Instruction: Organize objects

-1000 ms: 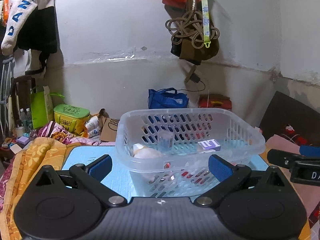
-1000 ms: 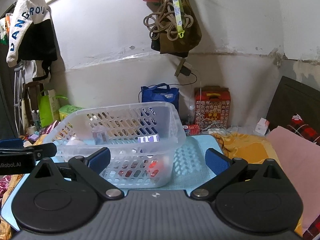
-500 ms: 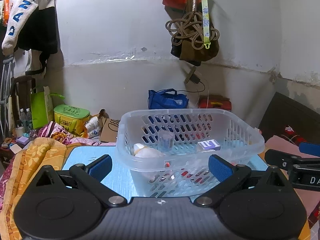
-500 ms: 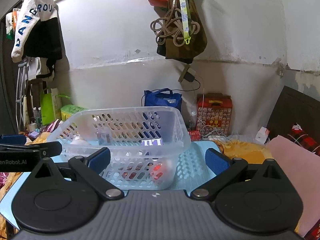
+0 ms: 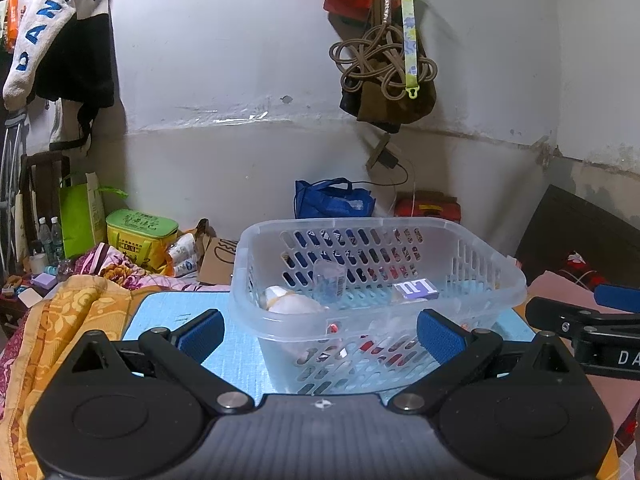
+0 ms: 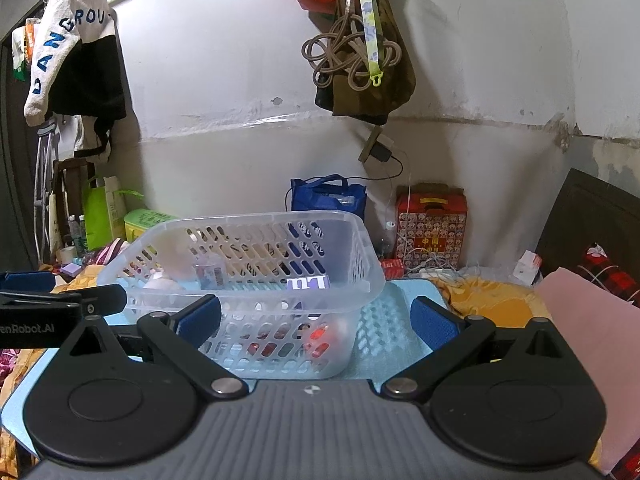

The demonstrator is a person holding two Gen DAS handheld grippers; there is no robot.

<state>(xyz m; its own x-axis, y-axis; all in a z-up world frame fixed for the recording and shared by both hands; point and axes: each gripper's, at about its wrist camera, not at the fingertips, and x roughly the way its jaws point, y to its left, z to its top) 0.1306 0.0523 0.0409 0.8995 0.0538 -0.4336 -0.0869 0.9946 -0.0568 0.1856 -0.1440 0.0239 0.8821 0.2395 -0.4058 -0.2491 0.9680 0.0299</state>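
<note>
A clear plastic basket (image 5: 496, 276) stands on a light blue mat (image 5: 236, 356); it also shows in the right wrist view (image 6: 360, 248). Inside lie a small clear bottle (image 5: 329, 286), a purple box (image 5: 416, 290), a white rounded item (image 5: 290, 304) and small red pieces at the bottom. My left gripper (image 5: 320, 334) is open and empty, just in front of the basket. My right gripper (image 6: 314, 318) is open and empty, in front of the basket's right half. Each gripper shows at the edge of the other's view.
Orange patterned cloth (image 5: 60, 320) lies left of the mat. A pink cloth (image 6: 584, 312) lies at right. A green tin (image 5: 140, 236), a blue bag (image 5: 332, 200) and a red box (image 6: 432, 224) stand by the wall. Bags and rope (image 5: 384, 64) hang above.
The right wrist view has shifted: the basket now sits more to the centre and slightly lower. The left view is almost unchanged. Both grippers stay open.
</note>
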